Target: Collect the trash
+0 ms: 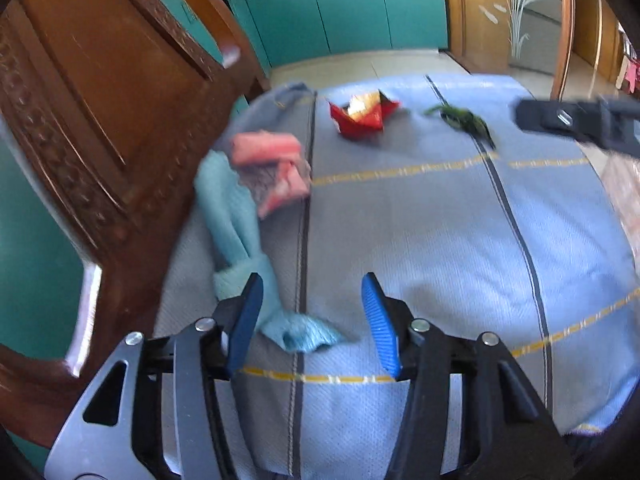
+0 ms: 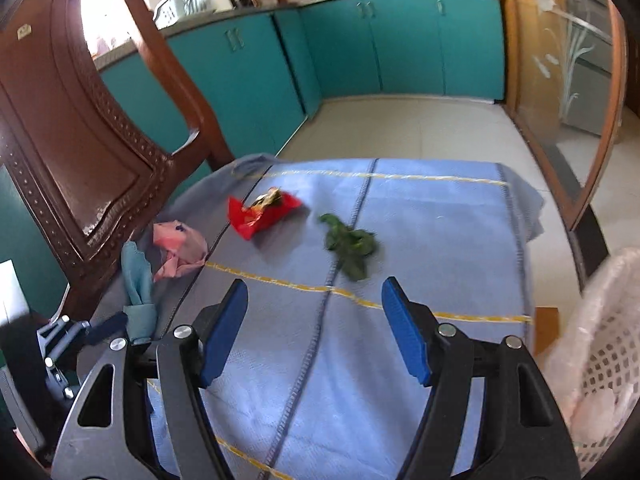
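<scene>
Four pieces of trash lie on a blue tablecloth [image 1: 420,232] crossed by dark and yellow stripes. A crumpled red wrapper [image 1: 362,114] with a gold-coloured inside sits toward the far end of the table, and a crumpled green wrapper [image 1: 464,118] lies just to its right, the two apart from each other. Nearer the left edge rests a crumpled pink wrapper [image 1: 276,170], touching a light blue cloth-like piece [image 1: 240,240] that stretches from it toward the near side. The left gripper [image 1: 312,326] hovers over the near end of that light blue piece with its blue-padded jaws spread; part of the piece lies between them, but the pads do not press on it. The right gripper [image 2: 314,334] hangs above bare tablecloth, short of the green wrapper, its jaws spread wide with nothing between them. From the right wrist view the left gripper shows low at the left edge, beside the light blue piece. A carved wooden chair [image 2: 80,148] stands against the left side of the table. A white lattice basket [image 2: 604,344] lined with clear plastic sits at the right. Teal cabinets [image 2: 400,44] run along the far walls above a pale tiled floor.
</scene>
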Demonstrator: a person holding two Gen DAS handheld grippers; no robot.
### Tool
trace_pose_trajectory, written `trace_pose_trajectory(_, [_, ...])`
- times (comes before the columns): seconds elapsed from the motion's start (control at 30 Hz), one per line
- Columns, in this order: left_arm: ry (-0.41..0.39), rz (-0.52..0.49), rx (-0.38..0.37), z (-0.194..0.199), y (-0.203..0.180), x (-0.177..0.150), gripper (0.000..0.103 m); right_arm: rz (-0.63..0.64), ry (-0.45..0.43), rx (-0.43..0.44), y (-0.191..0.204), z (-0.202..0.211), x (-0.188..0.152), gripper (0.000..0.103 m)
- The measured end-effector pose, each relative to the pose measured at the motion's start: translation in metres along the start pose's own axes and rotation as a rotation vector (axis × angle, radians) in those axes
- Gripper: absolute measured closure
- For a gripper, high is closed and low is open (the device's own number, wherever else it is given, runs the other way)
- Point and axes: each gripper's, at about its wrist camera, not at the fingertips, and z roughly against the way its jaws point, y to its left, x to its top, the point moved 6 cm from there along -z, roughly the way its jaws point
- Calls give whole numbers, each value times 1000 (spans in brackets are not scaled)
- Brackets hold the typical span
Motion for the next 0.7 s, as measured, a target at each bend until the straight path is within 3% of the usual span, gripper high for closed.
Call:
trace_pose_trajectory(0.07, [22,15,0,-3,2,-4,52,53,2,-31,1,-17,10,35])
trace_pose_trajectory(0.17, [40,33,-21,-8,5,-6,64,85,33,-92,-4,-40,18,35])
trace_pose_trajectory(0.23, [55,31,-46,-13,4,-7,83,60,72,-88,-11,-59,20,35])
trace_pose_trajectory(0.27, [69,34,-66,-16,3,-8,87,35,92,-81,-16,-68,19,35])
trace_pose_trajectory(0.33, [83,51,-104,-20,3,-10,97,19,117,-89,-20,-79,14,48])
trace_pose_trajectory(0.4, [56,54,-139,-16,1,-6,102,29,123,-104,-19,-85,13,76])
trace_pose_trajectory(0.47, [18,45,-178,-7,-4,-3,102,37,127,-76,-14,-86,13,85])
trace_pose_trajectory(0.57, [-57,51,-328,15,-18,4,102,45,102,-69,-10,-79,14,87])
trace_pose_trajectory(0.7, [-197,62,-594,58,-33,15,102,52,77,-47,-4,-61,14,87])
